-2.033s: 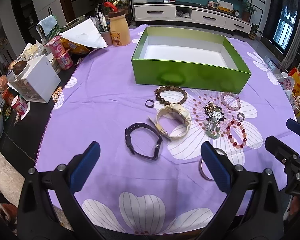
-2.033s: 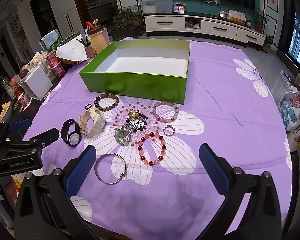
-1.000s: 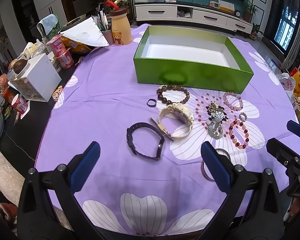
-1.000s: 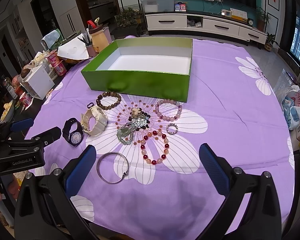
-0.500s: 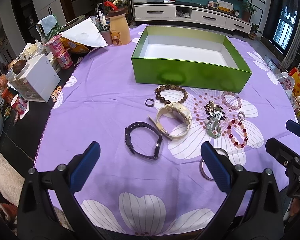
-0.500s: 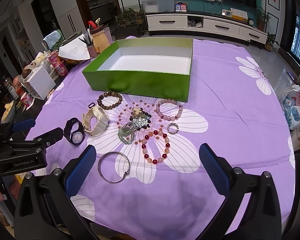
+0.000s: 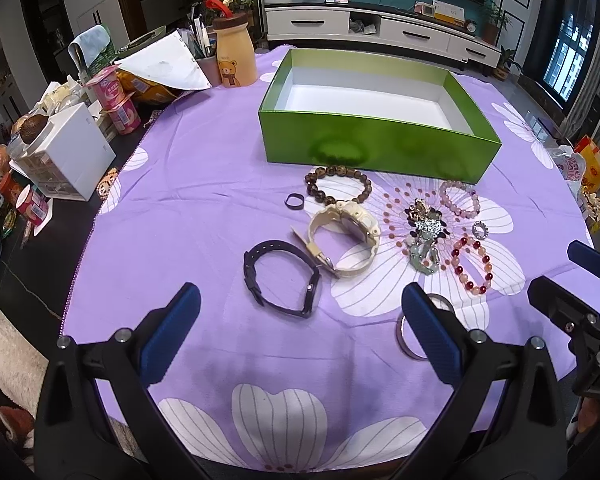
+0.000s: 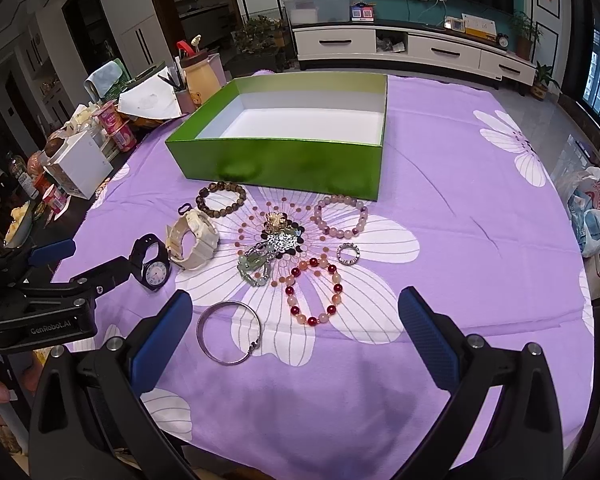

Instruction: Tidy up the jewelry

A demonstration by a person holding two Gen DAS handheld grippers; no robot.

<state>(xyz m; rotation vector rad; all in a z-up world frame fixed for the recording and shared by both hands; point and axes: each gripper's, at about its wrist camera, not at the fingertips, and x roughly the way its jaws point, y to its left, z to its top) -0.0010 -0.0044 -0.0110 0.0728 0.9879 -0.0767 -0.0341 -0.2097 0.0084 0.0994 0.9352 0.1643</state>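
Note:
An empty green box [image 7: 376, 142] [image 8: 284, 160] stands on the purple flowered cloth. In front of it lie a brown bead bracelet [image 7: 338, 188] [image 8: 221, 199], a cream watch [image 7: 346, 236] [image 8: 192, 240], a black watch [image 7: 282, 276] [image 8: 152, 264], a small dark ring [image 7: 295, 201], a pink bead bracelet [image 8: 341, 216], a red bead bracelet [image 8: 314, 296], a silver ring [image 8: 348, 253], a brooch cluster [image 8: 276, 240] and a silver bangle [image 8: 229, 332]. My left gripper [image 7: 300, 320] is open above the black watch's near side. My right gripper [image 8: 296, 320] is open near the bangle and red bracelet.
Clutter crowds the table's left edge: a white drawer box [image 7: 66, 152], yoghurt cups [image 7: 118, 98], a bear bottle [image 7: 234, 54] and a pen cup [image 7: 206, 64]. A plastic bag [image 8: 592, 208] sits beyond the right edge. A TV cabinet [image 8: 412, 50] stands behind.
Both grippers shifted only slightly over the table. Nothing was picked up or moved; both stay open.

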